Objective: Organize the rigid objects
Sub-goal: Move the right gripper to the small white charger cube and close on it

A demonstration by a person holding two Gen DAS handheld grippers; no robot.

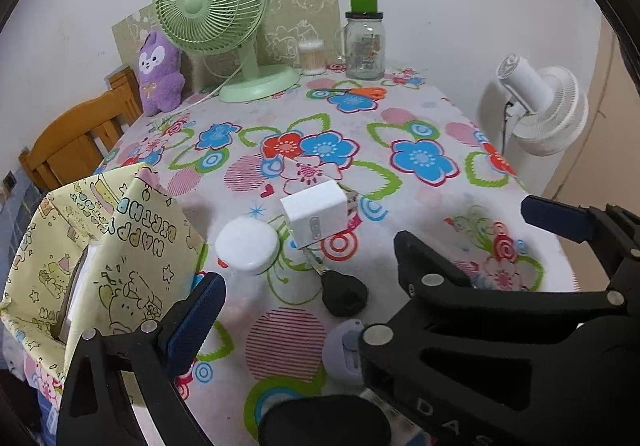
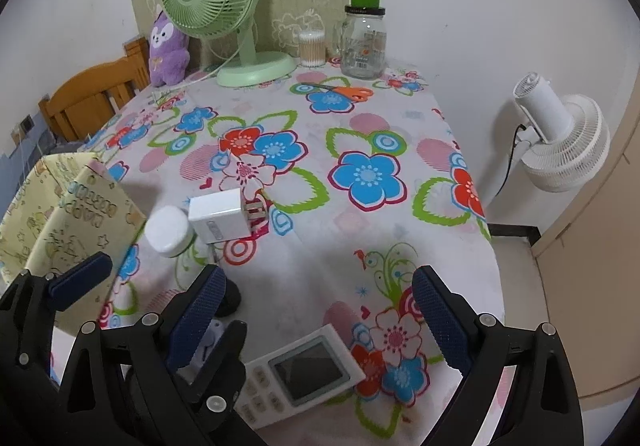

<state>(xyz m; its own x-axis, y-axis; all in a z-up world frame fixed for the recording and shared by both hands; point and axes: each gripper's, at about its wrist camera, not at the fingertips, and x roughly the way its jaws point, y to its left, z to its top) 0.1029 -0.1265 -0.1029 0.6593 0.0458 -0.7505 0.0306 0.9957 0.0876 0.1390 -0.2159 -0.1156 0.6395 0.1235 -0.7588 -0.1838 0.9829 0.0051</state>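
On the flowered tablecloth lie a white plug adapter [image 1: 316,212], a white round jar [image 1: 247,244] and a black key fob [image 1: 345,294] with a metal key. A white remote control [image 2: 304,374] lies at the near edge between my right gripper's fingers. A yellow patterned paper bag [image 1: 120,246] stands at the table's left edge. My left gripper [image 1: 304,286] is open and empty, just short of the jar and fob. My right gripper [image 2: 320,314] is open and empty above the remote. The right gripper's fingers show in the left wrist view [image 1: 556,218]. A small lilac object [image 1: 344,350] lies partly hidden under them.
At the back stand a green desk fan [image 1: 212,6], a purple plush toy [image 1: 158,74], a glass jar with a green lid [image 1: 364,42], a cotton-swab tub [image 1: 311,54] and orange-handled scissors [image 1: 360,92]. A wooden chair [image 1: 76,138] is left; a white floor fan [image 2: 560,138] right.
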